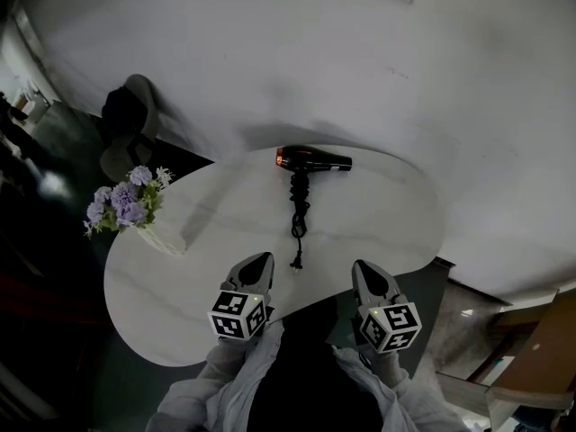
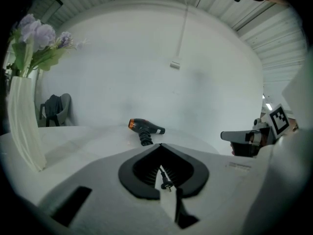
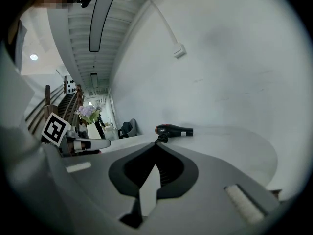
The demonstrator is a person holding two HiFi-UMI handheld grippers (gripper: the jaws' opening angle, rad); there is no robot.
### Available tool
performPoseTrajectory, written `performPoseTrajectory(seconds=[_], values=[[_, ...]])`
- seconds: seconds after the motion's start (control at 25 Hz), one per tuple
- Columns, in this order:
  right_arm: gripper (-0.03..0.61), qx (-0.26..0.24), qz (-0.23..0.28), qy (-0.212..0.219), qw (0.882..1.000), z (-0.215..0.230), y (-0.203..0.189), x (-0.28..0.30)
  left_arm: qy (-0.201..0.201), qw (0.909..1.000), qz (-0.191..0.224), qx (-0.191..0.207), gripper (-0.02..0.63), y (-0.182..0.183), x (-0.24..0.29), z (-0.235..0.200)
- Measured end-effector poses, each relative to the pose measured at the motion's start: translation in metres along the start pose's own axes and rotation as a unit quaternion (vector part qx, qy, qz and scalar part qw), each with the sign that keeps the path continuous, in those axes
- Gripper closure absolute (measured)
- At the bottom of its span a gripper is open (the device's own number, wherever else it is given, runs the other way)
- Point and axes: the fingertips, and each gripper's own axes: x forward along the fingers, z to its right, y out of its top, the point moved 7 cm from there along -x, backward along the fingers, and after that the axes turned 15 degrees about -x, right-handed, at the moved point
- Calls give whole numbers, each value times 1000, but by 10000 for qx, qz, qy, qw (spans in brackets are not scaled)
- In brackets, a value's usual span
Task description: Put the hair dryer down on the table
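The black hair dryer (image 1: 310,159) with an orange-lit rear end lies on its side at the far part of the white table (image 1: 387,214). It also shows far ahead as the hair dryer (image 2: 145,127) and the hair dryer (image 3: 174,130). Its black cord (image 1: 297,212) runs toward me and ends in a plug (image 1: 294,261) near the front edge. My left gripper (image 1: 260,260) hovers just left of the plug, shut and holding nothing. The plug (image 2: 165,182) shows on the table through the hollow of its jaws. My right gripper (image 1: 362,267) is at the front edge right of the plug, shut and empty.
A white vase of purple flowers (image 1: 128,205) stands on the table's left end, seen as the vase (image 2: 22,126) in the left gripper view. A dark chair (image 1: 130,120) sits beyond it by the white wall. The floor drops away past the table's right edge.
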Motion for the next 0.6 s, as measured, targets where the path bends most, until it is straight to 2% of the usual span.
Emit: performPoseTrajectory(seconds=[0.6], values=[[569, -26, -47, 121, 9999, -8, -2, -2, 18, 10000, 9, -59, 614, -4, -4, -2]])
